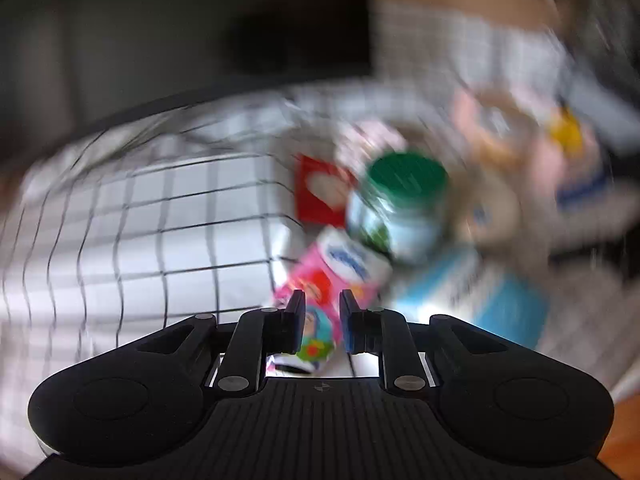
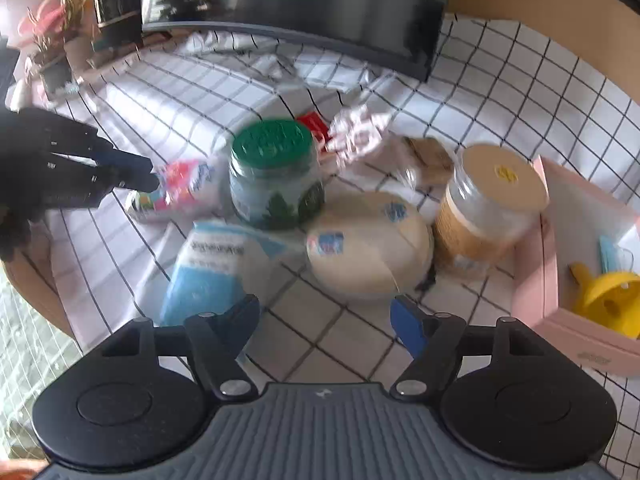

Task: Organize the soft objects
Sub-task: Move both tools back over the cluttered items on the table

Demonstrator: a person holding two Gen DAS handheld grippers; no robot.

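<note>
Nearest the left wrist camera, the left tool (image 1: 322,300) was clenched on a pink packet (image 1: 340,276) with bright cartoon print and a blue oval logo whose lettering was too blurred to read. From the right wrist view the same packet (image 2: 182,190) lay on the checked cloth (image 2: 500,92) covering the counter, with the left tool (image 2: 150,174) pinching its end.

Beyond it stood a green-lidded jar (image 2: 276,172) with a tree printed on its label. A pale blue packet (image 2: 216,268) lay in front of the jar, carrying a line of small dark print that could not be made out.

Over bare cloth the right tool (image 2: 326,314) hung released, jaws wide with nothing between them. Ahead of it sat a round cream pack (image 2: 370,246) with blue marks, unreadable, and to the right a tan-lidded jar (image 2: 490,204) with a yellow sticker. A pink box (image 2: 536,280) held a yellow plastic item (image 2: 608,300).
</note>
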